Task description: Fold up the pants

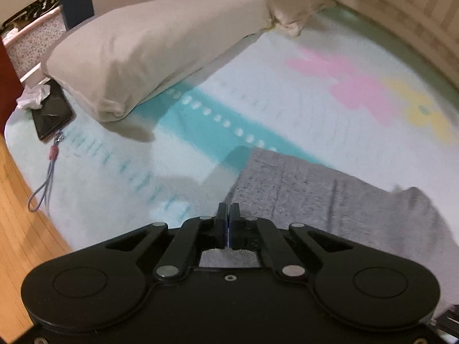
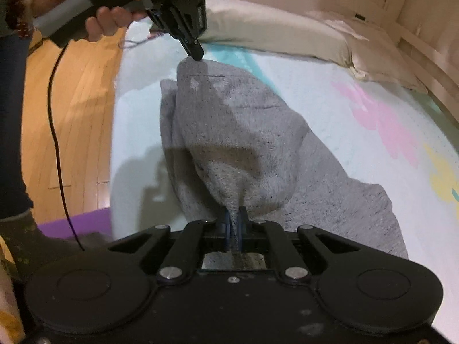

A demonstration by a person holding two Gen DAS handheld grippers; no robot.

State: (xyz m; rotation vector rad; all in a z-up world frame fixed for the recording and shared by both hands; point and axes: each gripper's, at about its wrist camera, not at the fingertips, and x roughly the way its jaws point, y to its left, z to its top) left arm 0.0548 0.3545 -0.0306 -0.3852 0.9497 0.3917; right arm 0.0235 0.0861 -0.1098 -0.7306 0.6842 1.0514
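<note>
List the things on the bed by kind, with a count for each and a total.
Grey pants: 1
Beige pillows: 1 clearly seen, with a second beige cushion or cover behind it, so 2
Black phone with strap: 1
Crumpled white tissue: 1
Total: 5

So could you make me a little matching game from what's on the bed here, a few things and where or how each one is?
Things:
1. grey pants
2. beige pillow
3. phone
4. right gripper

States:
A. lying near the bed's edge, with a purple strap attached
B. shut on a bunch of grey fabric
C. lifted at two points above the bedspread
D. lying at the far side of the bed

Pairs: 1-C, 2-D, 3-A, 4-B
</note>
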